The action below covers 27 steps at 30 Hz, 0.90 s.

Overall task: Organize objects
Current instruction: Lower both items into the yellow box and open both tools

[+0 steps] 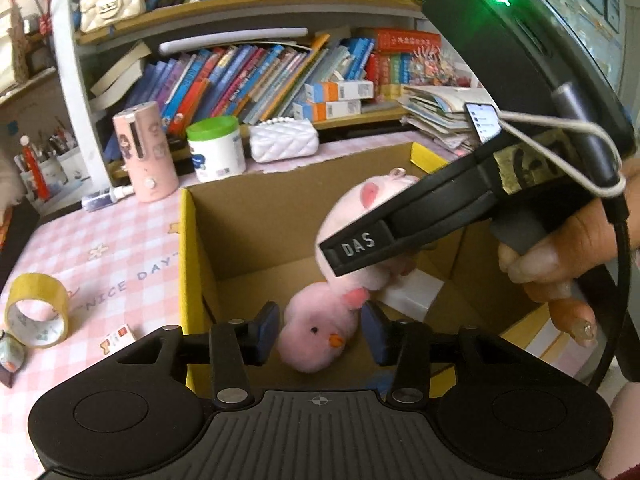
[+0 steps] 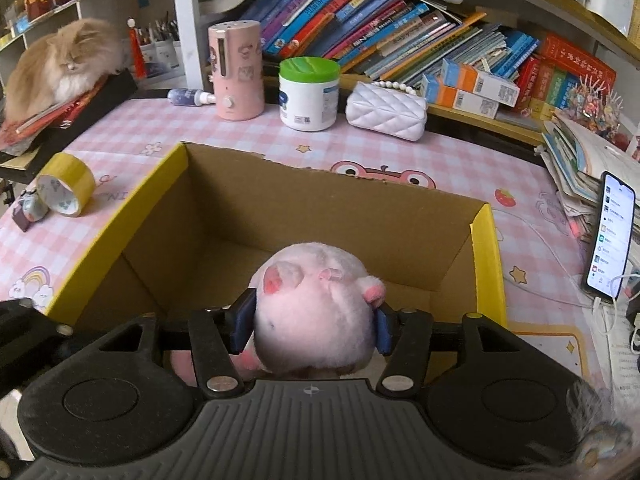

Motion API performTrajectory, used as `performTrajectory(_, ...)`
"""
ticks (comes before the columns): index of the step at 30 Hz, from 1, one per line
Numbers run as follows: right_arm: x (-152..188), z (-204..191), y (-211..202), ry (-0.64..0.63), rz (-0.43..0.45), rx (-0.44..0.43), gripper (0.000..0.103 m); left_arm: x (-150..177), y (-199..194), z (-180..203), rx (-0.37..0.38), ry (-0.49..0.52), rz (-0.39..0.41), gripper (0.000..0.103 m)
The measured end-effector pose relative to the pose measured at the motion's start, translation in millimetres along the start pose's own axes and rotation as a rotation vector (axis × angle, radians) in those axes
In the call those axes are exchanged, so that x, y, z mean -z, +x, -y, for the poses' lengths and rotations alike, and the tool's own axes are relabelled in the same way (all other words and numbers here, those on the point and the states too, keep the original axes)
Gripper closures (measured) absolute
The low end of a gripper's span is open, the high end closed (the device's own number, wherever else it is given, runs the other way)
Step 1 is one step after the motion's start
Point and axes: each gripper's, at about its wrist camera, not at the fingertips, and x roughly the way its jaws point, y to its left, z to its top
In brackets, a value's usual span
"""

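Right gripper (image 2: 314,326) clamped on pink pig plush (image 2: 316,312) above cardboard box (image 2: 486,248); left gripper (image 1: 320,330) spread open, empty, pink chick plush (image 1: 316,334) beyond fingertips.

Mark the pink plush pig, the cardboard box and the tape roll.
pink plush pig (image 2: 312,312), right wrist view, on its back.
cardboard box (image 2: 320,200), right wrist view, far inner wall.
tape roll (image 2: 74,174), right wrist view, yellow outer band.

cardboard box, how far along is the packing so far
Done: a pink chick plush lies on the floor of the cardboard box. In hand: the right gripper holds a pink pig plush over the box, not yet released. Possibly left: the yellow tape roll on the table. The left gripper is open.
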Motion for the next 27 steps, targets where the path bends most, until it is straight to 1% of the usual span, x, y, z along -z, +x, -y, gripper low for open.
performTrajectory(2, 0, 1, 0, 0.006, 0.001, 0.009, 0.047, 0, -2, -3, -0.013, -0.015, 0.007, 0.048)
performTrajectory(3, 1, 2, 0, 0.01, 0.003, 0.011, 0.045, 0, -4, -4, -0.019, -0.019, 0.012, 0.047)
performTrajectory(5, 2, 3, -2, 0.019, 0.011, 0.016, 0.039, -1, -8, -6, -0.029, -0.028, 0.021, 0.038)
performTrajectory(7, 4, 3, -5, 0.034, 0.024, 0.028, 0.032, -1, -13, -7, -0.034, -0.035, 0.042, 0.034)
performTrajectory(10, 7, 4, -14, 0.058, 0.055, 0.042, 0.028, -1, -21, -9, -0.038, -0.047, 0.068, 0.026)
performTrajectory(12, 10, 5, -22, 0.074, 0.084, 0.044, 0.027, -1, -26, -11, -0.046, -0.056, 0.081, 0.025)
performTrajectory(16, 15, 5, -40, 0.105, 0.136, 0.061, 0.024, 1, -39, -14, -0.073, -0.076, 0.107, 0.016)
performTrajectory(18, 18, 5, -50, 0.126, 0.165, 0.076, 0.022, 3, -48, -17, -0.091, -0.092, 0.123, 0.014)
performTrajectory(23, 34, 2, -75, 0.166, 0.232, 0.152, 0.018, 10, -64, -26, -0.121, -0.137, 0.147, 0.007)
performTrajectory(27, 49, -4, -93, 0.193, 0.26, 0.213, 0.016, 20, -74, -31, -0.123, -0.15, 0.147, 0.005)
